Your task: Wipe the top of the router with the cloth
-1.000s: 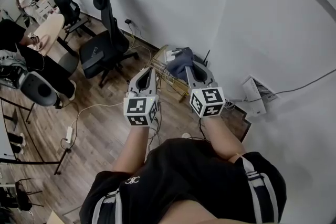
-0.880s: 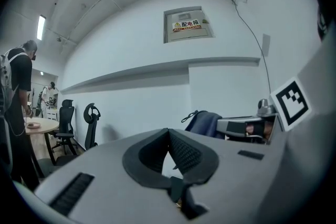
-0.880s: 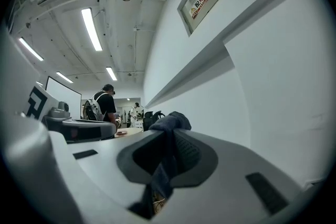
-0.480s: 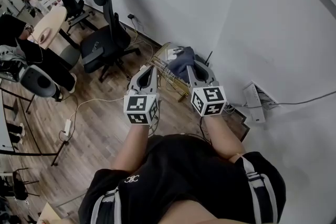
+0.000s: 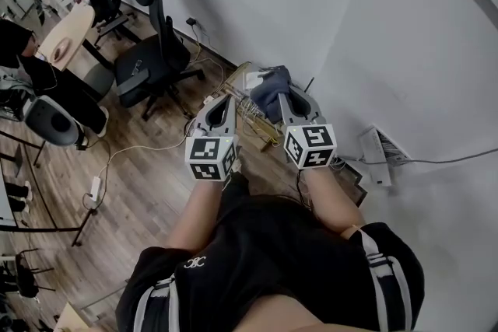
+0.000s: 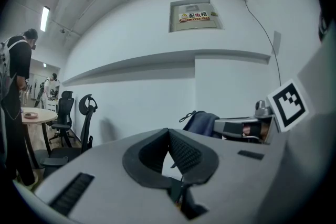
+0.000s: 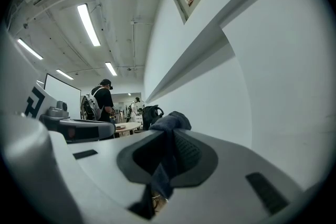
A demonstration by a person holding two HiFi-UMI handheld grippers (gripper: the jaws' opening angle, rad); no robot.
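In the head view my right gripper [image 5: 285,95] is shut on a blue-grey cloth [image 5: 268,92], which bunches out past its tip. The cloth hangs over a white flat device [image 5: 253,79] near the wall corner; a thin black antenna [image 5: 309,82] stands beside it. My left gripper [image 5: 225,103] is shut with nothing in it, level with the right and a short way to its left. The right gripper view shows the cloth [image 7: 169,128] pinched between the pads. From the left gripper view the cloth [image 6: 201,123] and the right gripper [image 6: 239,127] appear to the right.
A gold wire rack [image 5: 257,123] stands below the grippers against the wall. Black office chairs [image 5: 152,50] are to the left on the wood floor. A power strip [image 5: 95,189] and cables lie on the floor. A white box [image 5: 375,148] sits at the wall base on the right.
Both grippers have edged slightly forward toward the wall corner, the right still holding the cloth. The head view has shifted a little.
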